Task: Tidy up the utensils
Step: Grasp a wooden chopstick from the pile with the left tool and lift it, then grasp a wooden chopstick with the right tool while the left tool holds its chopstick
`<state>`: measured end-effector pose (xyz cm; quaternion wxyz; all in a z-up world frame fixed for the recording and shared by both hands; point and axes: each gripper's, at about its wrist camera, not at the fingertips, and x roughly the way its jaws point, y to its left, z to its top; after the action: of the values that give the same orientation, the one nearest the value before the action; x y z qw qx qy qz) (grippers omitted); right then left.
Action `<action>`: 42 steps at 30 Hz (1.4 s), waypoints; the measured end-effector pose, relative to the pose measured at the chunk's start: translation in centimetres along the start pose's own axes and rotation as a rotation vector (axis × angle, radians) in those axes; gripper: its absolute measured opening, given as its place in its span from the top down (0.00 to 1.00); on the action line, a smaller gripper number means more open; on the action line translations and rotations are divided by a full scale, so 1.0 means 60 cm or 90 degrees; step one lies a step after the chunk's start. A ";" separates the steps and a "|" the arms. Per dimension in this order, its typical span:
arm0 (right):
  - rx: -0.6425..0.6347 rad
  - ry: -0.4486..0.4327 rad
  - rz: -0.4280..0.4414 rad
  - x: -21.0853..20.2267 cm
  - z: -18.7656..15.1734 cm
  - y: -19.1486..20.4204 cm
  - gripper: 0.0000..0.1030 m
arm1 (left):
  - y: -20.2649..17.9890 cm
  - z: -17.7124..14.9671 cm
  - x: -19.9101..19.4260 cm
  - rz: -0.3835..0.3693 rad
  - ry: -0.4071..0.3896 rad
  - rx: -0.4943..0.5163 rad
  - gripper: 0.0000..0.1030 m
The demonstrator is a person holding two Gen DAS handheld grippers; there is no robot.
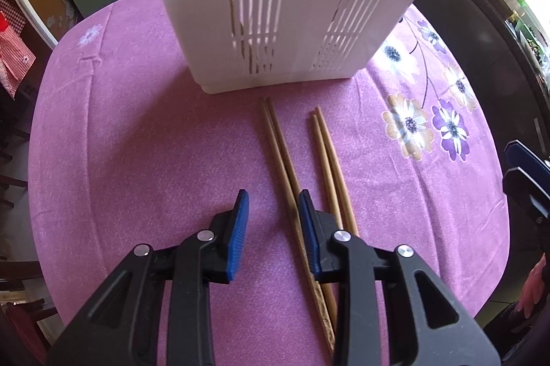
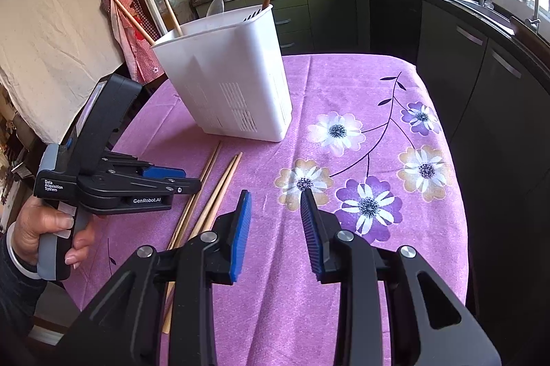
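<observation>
A white slotted utensil holder [image 1: 292, 5] stands on the purple flowered tablecloth; in the right wrist view it [image 2: 227, 84] holds several chopsticks and a spoon. Two pairs of wooden chopsticks lie in front of it: a left pair [image 1: 280, 153] and a right pair [image 1: 330, 159]. My left gripper [image 1: 273, 197] is open, low over the table, its fingers straddling the left pair. In the right wrist view the left gripper [image 2: 190, 180] hovers over the chopsticks [image 2: 213, 190]. My right gripper [image 2: 275, 197] is open and empty, to the right of the chopsticks.
The table [image 2: 361, 84] has a rounded edge, with dark kitchen cabinets [image 2: 481, 56] to the right and behind. A checked apron [image 2: 120, 8] hangs at the left. A hob with pans and a sink counter run along the back wall.
</observation>
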<state>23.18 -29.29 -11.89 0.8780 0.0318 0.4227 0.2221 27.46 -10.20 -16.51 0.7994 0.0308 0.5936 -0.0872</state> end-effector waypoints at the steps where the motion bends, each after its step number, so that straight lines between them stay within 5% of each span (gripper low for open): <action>1: -0.001 0.001 0.000 0.001 0.001 0.002 0.70 | 0.000 -0.001 0.001 0.002 0.002 0.000 0.72; 12: -0.010 0.005 0.005 0.003 0.005 0.010 0.70 | -0.024 -0.007 0.013 0.041 0.004 0.021 0.72; 15: -0.014 0.007 0.007 0.004 0.005 0.013 0.70 | -0.031 -0.004 0.011 0.045 0.002 0.010 0.91; 26: -0.009 0.012 0.009 0.006 0.005 0.009 0.70 | -0.004 -0.021 0.000 0.028 -0.002 -0.005 0.94; 42: -0.026 0.010 0.008 0.000 0.010 0.038 0.67 | 0.076 -0.104 -0.229 0.011 -0.197 -0.007 0.94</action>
<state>22.82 -27.14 -10.96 0.8738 0.0148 0.4245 0.2368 18.55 -3.38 -5.47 0.8824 0.0180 0.4632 -0.0807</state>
